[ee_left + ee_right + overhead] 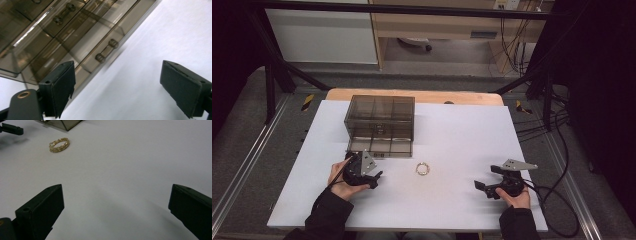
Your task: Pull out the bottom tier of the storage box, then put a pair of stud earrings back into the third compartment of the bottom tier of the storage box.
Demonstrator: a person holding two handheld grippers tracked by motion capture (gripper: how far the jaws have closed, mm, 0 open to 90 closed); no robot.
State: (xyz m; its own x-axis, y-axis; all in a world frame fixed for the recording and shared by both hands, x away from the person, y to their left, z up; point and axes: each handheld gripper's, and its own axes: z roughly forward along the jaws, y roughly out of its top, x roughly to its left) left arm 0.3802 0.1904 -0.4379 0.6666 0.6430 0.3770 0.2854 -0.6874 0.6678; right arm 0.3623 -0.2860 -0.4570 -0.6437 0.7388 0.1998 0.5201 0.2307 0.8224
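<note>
Left jaws: the left gripper (371, 179) has its 2 jaws spread wide, nothing between them and nothing touched – in the left gripper view only bare table shows in the gap.
Right jaws: the right gripper (486, 187) is spread just as wide and empty.
Left hand: it holds its gripper just in front of the drawer box (380, 125), at the box's front left corner; the jaws point to the person's right.
Right hand: well to the right of the box, jaws pointing left toward the bracelet (422, 169).
Bracelet: a small gold loop lying flat in front of the box's right front corner, between the 2 grippers – apart from both.
Box: smoky clear plastic with small drawers and barbell handles (106, 50), standing on the white table (462, 130).
Open room: bare white surface lies right of the box and around the bracelet.
</note>
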